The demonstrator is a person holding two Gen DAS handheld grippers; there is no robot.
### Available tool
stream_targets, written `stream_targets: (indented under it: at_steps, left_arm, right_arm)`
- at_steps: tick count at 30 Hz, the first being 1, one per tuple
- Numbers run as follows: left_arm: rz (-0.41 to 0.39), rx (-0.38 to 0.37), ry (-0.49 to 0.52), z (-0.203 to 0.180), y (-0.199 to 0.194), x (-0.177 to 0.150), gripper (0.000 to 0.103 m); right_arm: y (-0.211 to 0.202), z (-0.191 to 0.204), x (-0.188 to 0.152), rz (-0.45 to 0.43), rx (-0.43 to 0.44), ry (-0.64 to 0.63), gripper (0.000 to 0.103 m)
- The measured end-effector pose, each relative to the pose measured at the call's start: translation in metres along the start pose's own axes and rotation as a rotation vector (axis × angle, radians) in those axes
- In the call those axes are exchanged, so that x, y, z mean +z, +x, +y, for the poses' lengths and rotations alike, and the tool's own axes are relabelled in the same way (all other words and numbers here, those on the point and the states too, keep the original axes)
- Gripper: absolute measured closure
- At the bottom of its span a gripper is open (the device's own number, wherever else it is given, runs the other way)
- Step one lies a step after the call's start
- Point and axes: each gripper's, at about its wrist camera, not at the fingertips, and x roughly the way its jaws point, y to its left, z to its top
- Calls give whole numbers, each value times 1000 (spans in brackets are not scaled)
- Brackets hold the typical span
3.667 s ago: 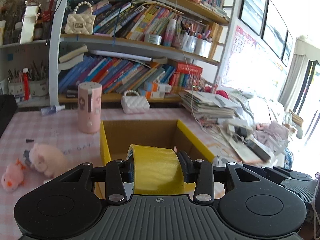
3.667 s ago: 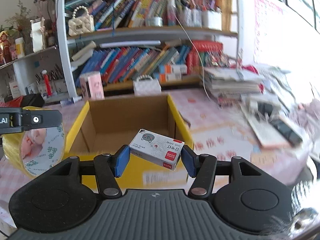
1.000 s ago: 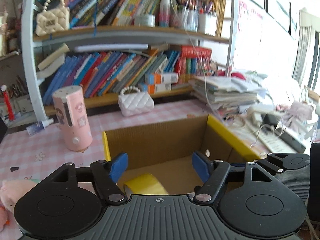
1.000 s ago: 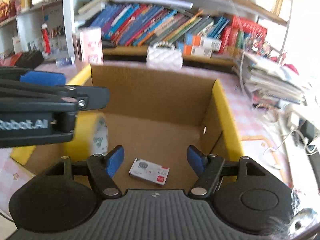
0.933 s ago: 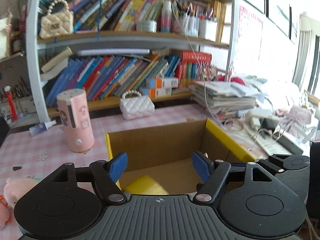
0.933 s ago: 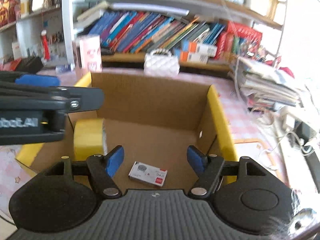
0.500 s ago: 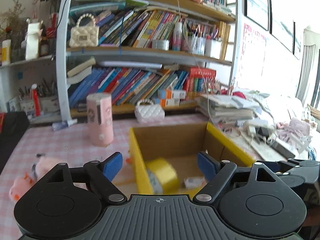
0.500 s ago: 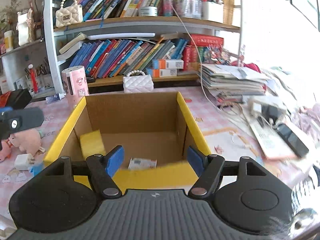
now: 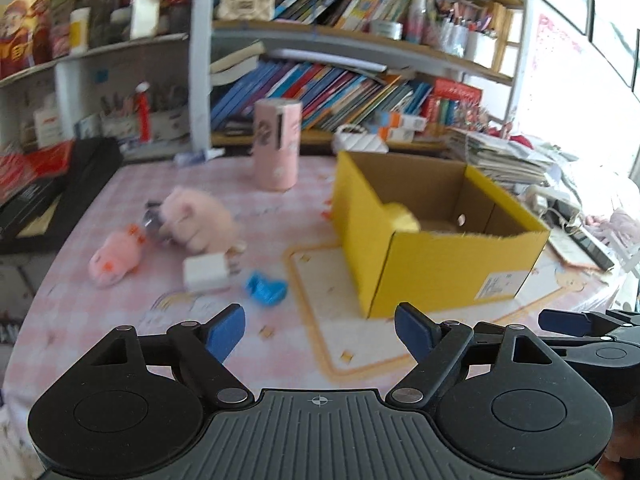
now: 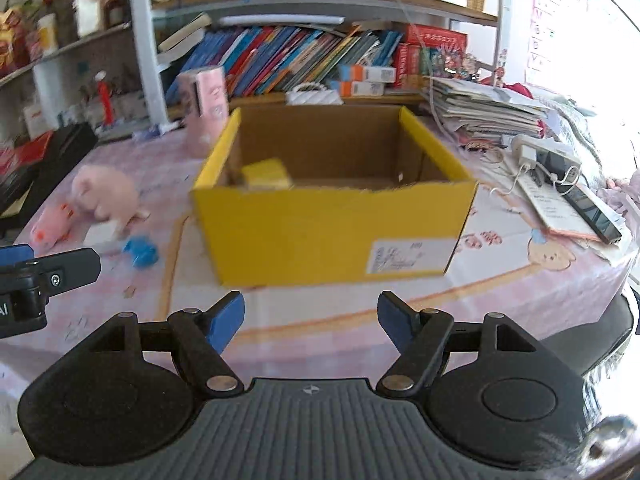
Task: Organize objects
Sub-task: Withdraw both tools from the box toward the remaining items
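Left wrist view: left tool empty, jaws just opened wider. Judged between picks; next, a reach toward pink plush pig, white charger or blue clip on table, left of yellow box.

Right wrist view: right tool empty too, jaws just widened. Held yellow tape roll inside the box; small carton hidden.

A home study: crammed bookshelves (handbags too), pink checked tablecloth, plush toys.
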Motion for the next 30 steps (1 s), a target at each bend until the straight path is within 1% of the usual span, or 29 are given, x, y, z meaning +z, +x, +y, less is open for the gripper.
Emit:
stream_targets:
  at_steps: [6, 15, 23, 30]
  left_arm:
    - [34, 36, -24, 21, -22, -21, 19]
    - [30, 85, -41, 46, -51, -39, 18]
    - [22, 123, -66, 70, -67, -47, 18]
    - [10, 141, -83, 85, -77, -50, 18]
  right_arm:
    - [-13, 30, -22, 22, 33, -39, 30]
    - [-27, 72, -41, 38, 97, -83, 30]
    - [-34, 104, -47, 37, 147, -127, 29]
    - [-40, 123, -47, 23, 170, -151, 28]
